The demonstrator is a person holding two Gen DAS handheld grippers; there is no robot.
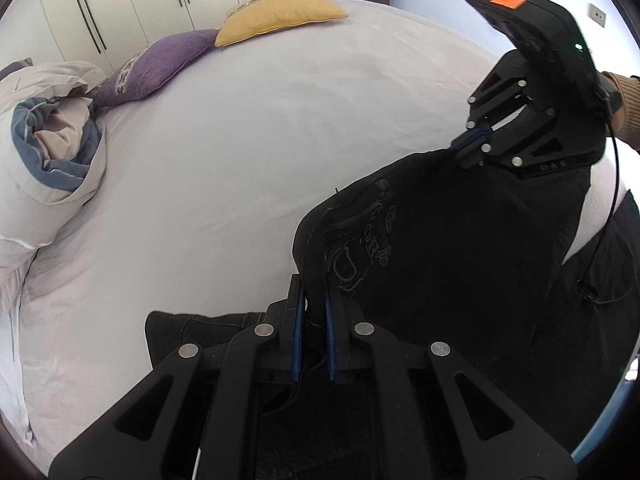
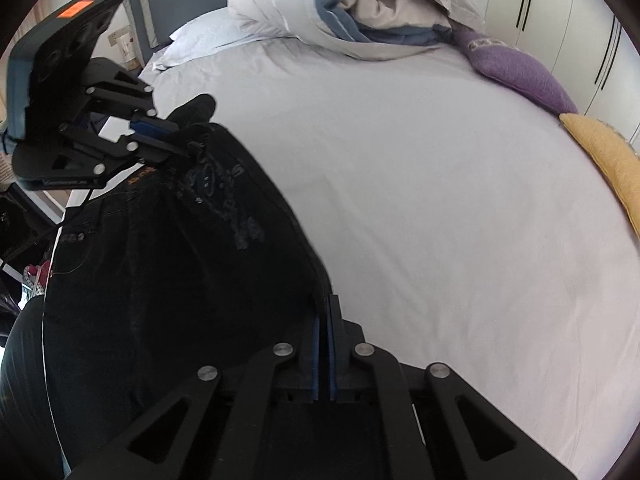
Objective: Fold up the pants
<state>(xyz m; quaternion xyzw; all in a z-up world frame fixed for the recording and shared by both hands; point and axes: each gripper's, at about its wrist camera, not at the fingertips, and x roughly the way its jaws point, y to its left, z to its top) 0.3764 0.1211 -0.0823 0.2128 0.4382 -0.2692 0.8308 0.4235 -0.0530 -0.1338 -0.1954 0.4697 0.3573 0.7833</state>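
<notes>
Black jeans [image 1: 440, 240] with pale stitched lettering hang over the near edge of the bed, stretched between my two grippers. In the left wrist view my left gripper [image 1: 314, 286] is shut on a fold of the jeans' edge, dark cloth between its blue pads [image 1: 298, 332]. Up to the right, my right gripper [image 1: 460, 147] pinches the other end of that edge. In the right wrist view the jeans [image 2: 180, 264] fill the lower left. There my right gripper [image 2: 327, 302] is shut on their edge, and my left gripper [image 2: 188, 140] grips the far corner.
A white sheet covers the bed [image 1: 220, 152]. A rolled duvet [image 1: 52, 148], a purple cushion [image 1: 156, 68] and a yellow cushion [image 1: 276, 16] lie along its far side, with white wardrobe doors [image 1: 120, 0] behind. A brown sleeve [image 1: 628, 100] shows at the right.
</notes>
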